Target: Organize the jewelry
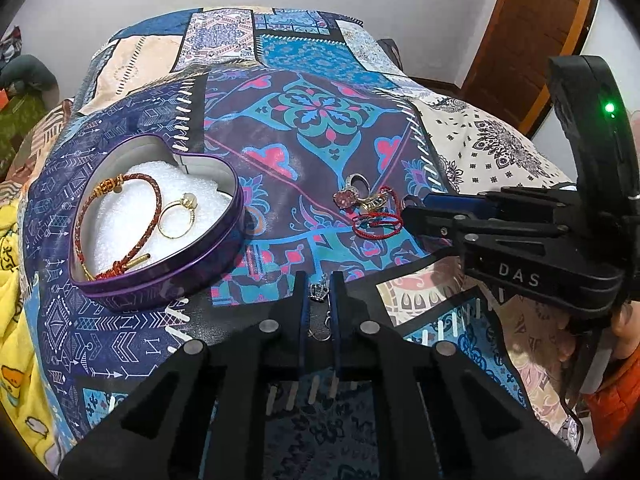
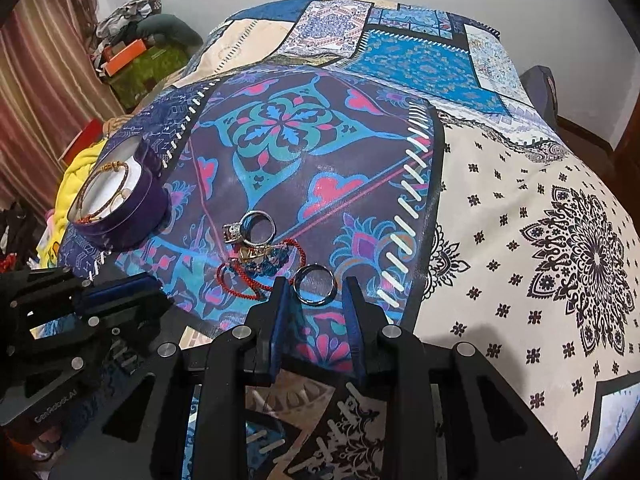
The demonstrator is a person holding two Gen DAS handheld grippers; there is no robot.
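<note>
Blue-padded, the left tool (image 1: pixel 320 280) is nearly closed, pinching a small silver earring (image 1: pixel 319 291) just above the bedspread (image 1: pixel 304 120) beside the heart tin (image 1: pixel 160 276), while the right tool (image 2: pixel 314 286) stands apart around a silver ring (image 2: pixel 314 283), pads not touching it.

A patchwork bedspread (image 2: pixel 500 184) carries a heart-shaped tin (image 1: pixel 168 276); right of the tin lie tangled rings and cords (image 1: pixel 370 208).

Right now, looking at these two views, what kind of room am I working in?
Most likely a bedroom. The jewelry lies on a bed under a patchwork bedspread, a striped curtain hangs at one side beside piled clothes and boxes, and a wooden door stands in the corner.
</note>
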